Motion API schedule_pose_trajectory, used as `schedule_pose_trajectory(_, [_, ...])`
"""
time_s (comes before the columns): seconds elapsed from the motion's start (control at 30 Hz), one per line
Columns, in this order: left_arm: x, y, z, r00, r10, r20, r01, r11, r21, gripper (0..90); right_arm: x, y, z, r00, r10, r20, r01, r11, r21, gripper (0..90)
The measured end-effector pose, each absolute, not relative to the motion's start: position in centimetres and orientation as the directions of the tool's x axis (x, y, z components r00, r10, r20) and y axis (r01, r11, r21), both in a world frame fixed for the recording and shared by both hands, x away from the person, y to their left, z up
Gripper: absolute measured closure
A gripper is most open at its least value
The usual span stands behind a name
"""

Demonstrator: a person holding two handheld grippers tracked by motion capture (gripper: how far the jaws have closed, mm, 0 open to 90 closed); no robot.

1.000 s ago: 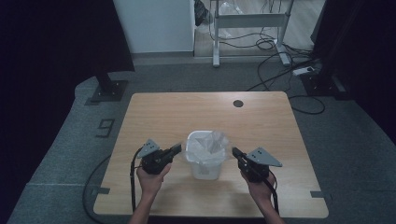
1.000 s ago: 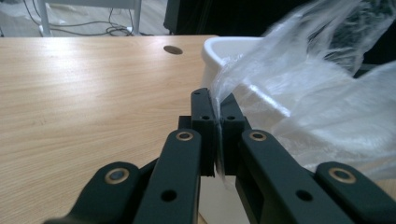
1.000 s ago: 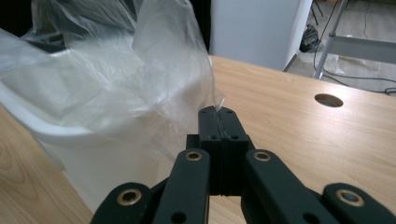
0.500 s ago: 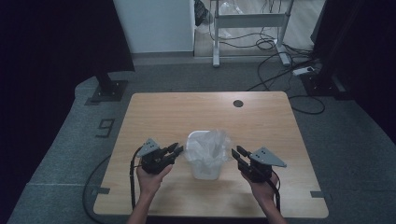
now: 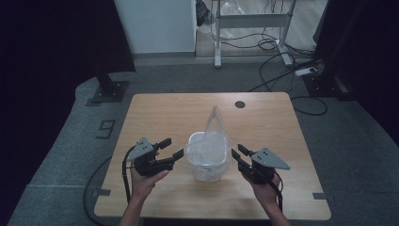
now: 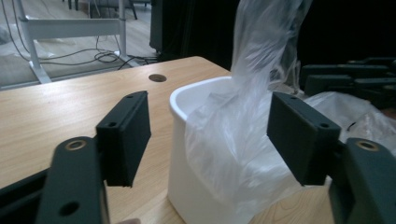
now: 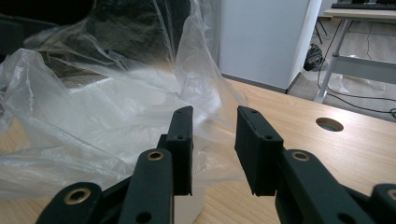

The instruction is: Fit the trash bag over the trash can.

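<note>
- The white bin stood at the lower centre of the high view, on the wooden bench, with a clear plastic bag draped into it and rising to a peak above its rim.
- The left claw sat at the lower left of that view, just beside the bin; its jaws had just been opening and stood spread wide (in the left gripper view the bag and the bin's wall lay between them, pads off both).
- The right claw sat at the lower right, close to the bin's other side; its jaws had just been opening too and stood a little apart, with nothing pinched.
- In the right gripper view the crumpled bag spread across the left of the frame, beyond the jaws.
- A round hole marked the bench towards the upper right.
</note>
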State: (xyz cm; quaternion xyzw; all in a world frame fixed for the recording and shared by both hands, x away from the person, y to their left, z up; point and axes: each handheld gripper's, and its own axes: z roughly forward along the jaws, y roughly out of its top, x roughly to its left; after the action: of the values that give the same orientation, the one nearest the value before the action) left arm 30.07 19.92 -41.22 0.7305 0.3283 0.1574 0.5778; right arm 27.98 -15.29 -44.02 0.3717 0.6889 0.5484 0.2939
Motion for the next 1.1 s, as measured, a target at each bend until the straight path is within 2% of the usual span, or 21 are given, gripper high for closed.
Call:
schedule_pose_trajectory(0.3, [30.5, 17.3, -38.3, 0.768, 0.633, -0.095, 0.255, -0.166, 0.953, 26.4, 27.9, -15.2, -43.7, -0.547, 0.837, 0.0, 0.184, 0.12, 0.976, 67.0])
schedule_pose_trajectory(0.53, [32.5, 13.9, -37.0, 0.799, 0.599, -0.048, 0.244, -0.251, 0.937, 32.1, 27.7, -15.1, -43.4, -0.55, 0.835, -0.014, 0.168, 0.127, 0.978, 67.3])
schedule_pose_trajectory(0.6, [33.2, 13.0, -36.9, 0.797, 0.603, -0.039, 0.248, -0.266, 0.932, 36.7, 27.6, -15.0, -43.3, -0.55, 0.835, -0.023, 0.162, 0.134, 0.978, 67.3])
schedule_pose_trajectory(0.63, [33.6, 12.7, -36.8, 0.799, 0.6, -0.037, 0.25, -0.277, 0.928, 45.0, 27.5, -15.0, -43.2, -0.551, 0.834, -0.03, 0.156, 0.138, 0.978, 67.2])
schedule_pose_trajectory(0.67, [34.0, 12.3, -36.8, 0.799, 0.6, -0.026, 0.247, -0.29, 0.925, 45.0, 27.5, -15.0, -43.2, -0.551, 0.834, -0.03, 0.156, 0.138, 0.978, 67.2])
schedule_pose_trajectory(0.7, [34.4, 12.1, -36.7, 0.797, 0.604, -0.019, 0.249, -0.299, 0.921, 58.2, 27.1, -15.0, -43.1, -0.555, 0.831, -0.035, 0.148, 0.14, 0.979, 66.9])
schedule_pose_trajectory(0.73, [34.8, 11.9, -36.7, 0.802, 0.596, -0.026, 0.257, -0.306, 0.917, 58.2, 27.1, -15.0, -43.1, -0.555, 0.831, -0.035, 0.148, 0.14, 0.979, 66.9])
schedule_pose_trajectory(0.77, [35.4, 11.8, -36.8, 0.801, 0.597, -0.044, 0.28, -0.309, 0.909, 71.0, 26.8, -15.0, -42.9, -0.562, 0.826, -0.032, 0.144, 0.136, 0.98, 65.0])
schedule_pose_trajectory(0.8, [35.4, 11.8, -36.8, 0.801, 0.597, -0.044, 0.28, -0.309, 0.909, 76.0, 26.8, -15.0, -42.9, -0.562, 0.826, -0.032, 0.144, 0.136, 0.98, 65.0])
schedule_pose_trajectory(0.83, [35.7, 11.8, -36.9, 0.796, 0.602, -0.056, 0.298, -0.31, 0.903, 80.4, 26.3, -15.1, -42.6, -0.576, 0.817, -0.023, 0.143, 0.128, 0.981, 61.2])
schedule_pose_trajectory(0.9, [36.0, 11.9, -37.1, 0.793, 0.606, -0.06, 0.304, -0.308, 0.901, 83.1, 26.0, -15.1, -42.5, -0.586, 0.81, -0.015, 0.141, 0.12, 0.983, 59.3])
schedule_pose_trajectory(0.97, [36.2, 12.2, -37.4, 0.791, 0.607, -0.078, 0.313, -0.293, 0.903, 87.9, 24.8, -14.8, -41.8, -0.643, 0.766, 0.006, 0.123, 0.096, 0.988, 54.3])
schedule_pose_trajectory(1.1, [36.1, 12.3, -37.5, 0.79, 0.608, -0.079, 0.316, -0.292, 0.903, 89.6, 23.6, -14.3, -41.5, -0.707, 0.707, 0.02, 0.119, 0.091, 0.989, 49.9])
